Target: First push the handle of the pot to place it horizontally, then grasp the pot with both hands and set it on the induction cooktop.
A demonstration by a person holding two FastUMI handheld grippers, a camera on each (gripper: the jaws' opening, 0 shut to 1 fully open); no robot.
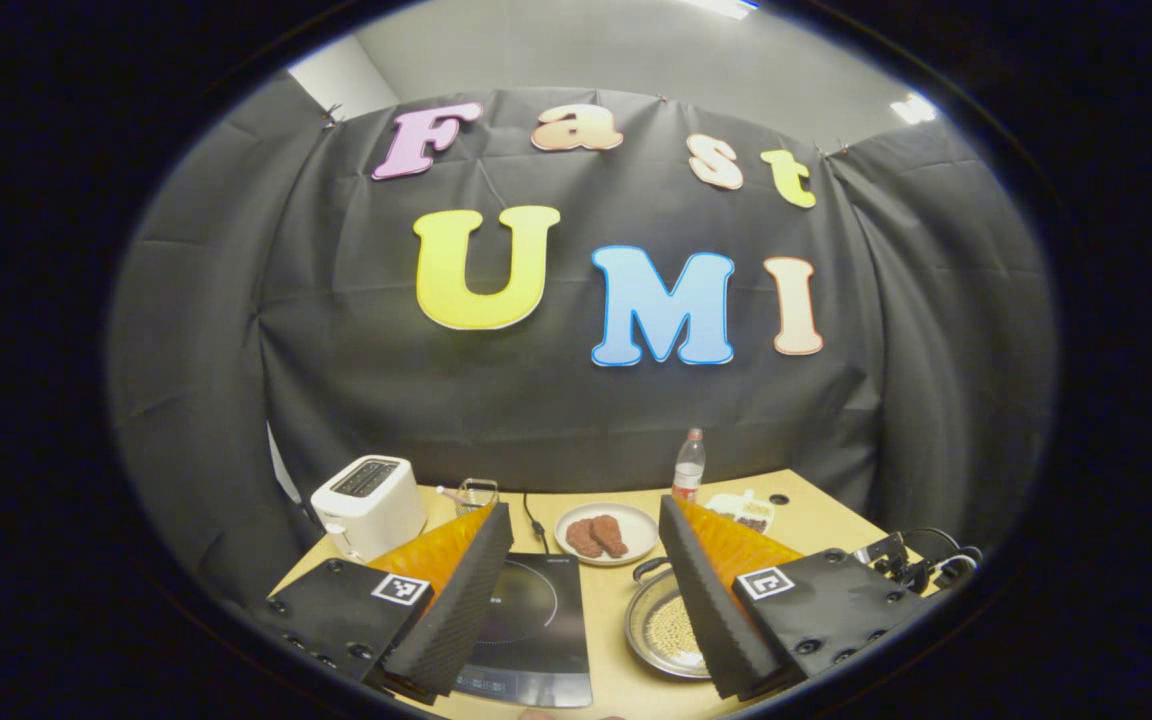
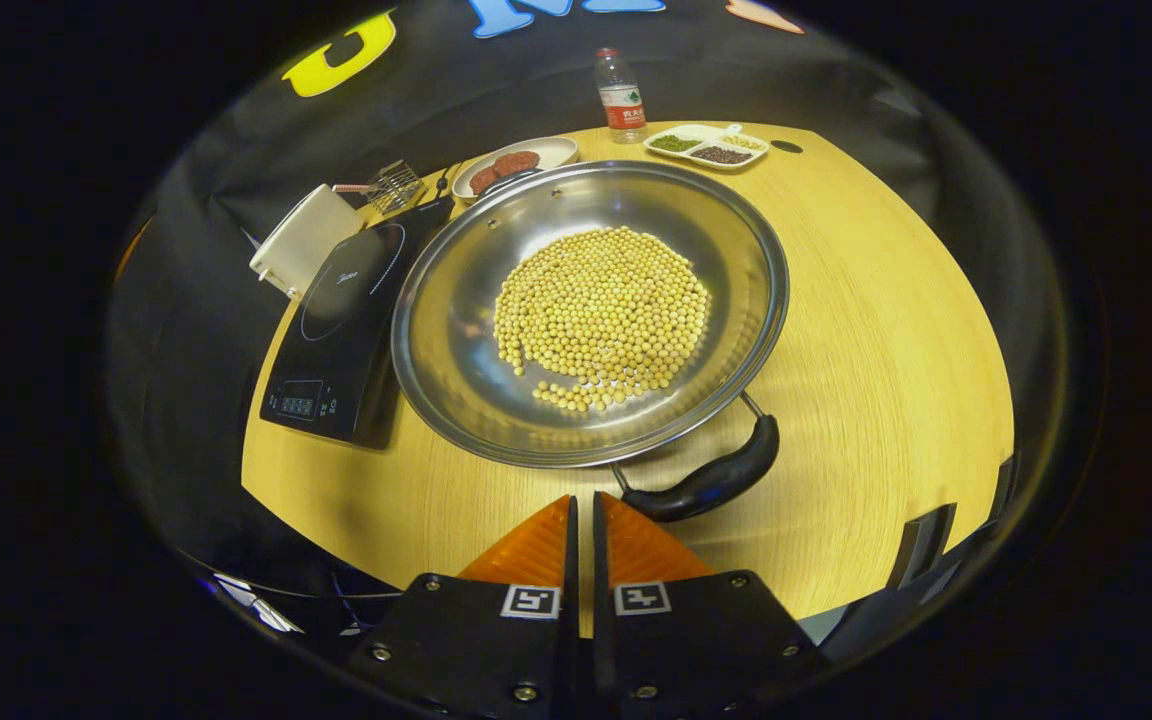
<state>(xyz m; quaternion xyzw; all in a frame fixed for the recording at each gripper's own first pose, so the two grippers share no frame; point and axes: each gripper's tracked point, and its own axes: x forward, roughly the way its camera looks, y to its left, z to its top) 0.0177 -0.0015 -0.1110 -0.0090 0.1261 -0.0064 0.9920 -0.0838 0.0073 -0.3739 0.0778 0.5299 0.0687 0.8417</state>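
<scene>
The pot [image 2: 591, 310] of beans sits on the worktop [image 2: 886, 330], touching the cooktop [image 2: 341, 320] at its 9 o'clock, black handle [image 2: 711, 482] at 5 o'clock. The right gripper [image 2: 583, 525] has its fingers nearly closed, holding nothing; the left gripper [image 1: 586, 580] has its fingers wide.
</scene>
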